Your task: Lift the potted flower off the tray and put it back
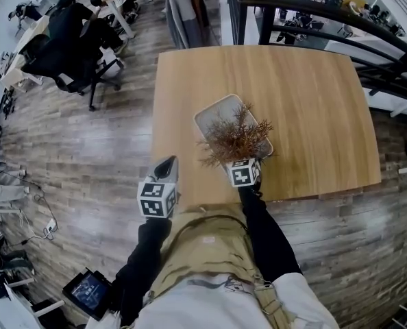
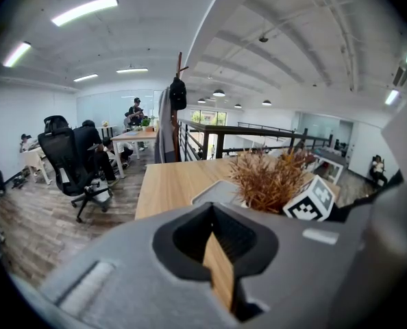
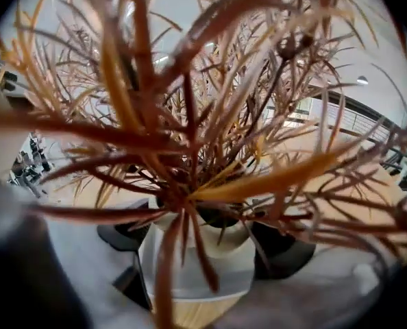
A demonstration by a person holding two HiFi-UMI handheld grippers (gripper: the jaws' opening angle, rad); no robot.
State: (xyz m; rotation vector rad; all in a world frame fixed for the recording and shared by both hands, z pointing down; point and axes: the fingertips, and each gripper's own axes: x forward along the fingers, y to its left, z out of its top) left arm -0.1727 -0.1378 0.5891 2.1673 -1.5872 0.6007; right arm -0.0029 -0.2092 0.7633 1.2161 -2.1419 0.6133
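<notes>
A potted flower (image 1: pixel 234 137) with dry brown stalks sits over the near corner of the grey tray (image 1: pixel 217 114) on the wooden table (image 1: pixel 299 94). My right gripper (image 1: pixel 239 157) reaches in from the table's front edge, half hidden under the stalks. In the right gripper view both dark fingers (image 3: pixel 289 252) press the sides of the white pot (image 3: pixel 196 273); the gripper (image 3: pixel 203 252) is shut on it. I cannot tell whether the pot rests on the tray. My left gripper (image 1: pixel 166 168) hangs off the table's front left edge, shut (image 2: pixel 217 266) and holding nothing. From there I see the flower (image 2: pixel 268 180) and tray (image 2: pixel 214 192).
Black office chairs (image 1: pixel 66 46) and desks stand on the floor to the left. A dark railing (image 1: pixel 313 19) runs behind the table. A coat stand (image 2: pixel 178 101) rises at the table's far left corner. A small screen (image 1: pixel 87 292) lies on the floor by my legs.
</notes>
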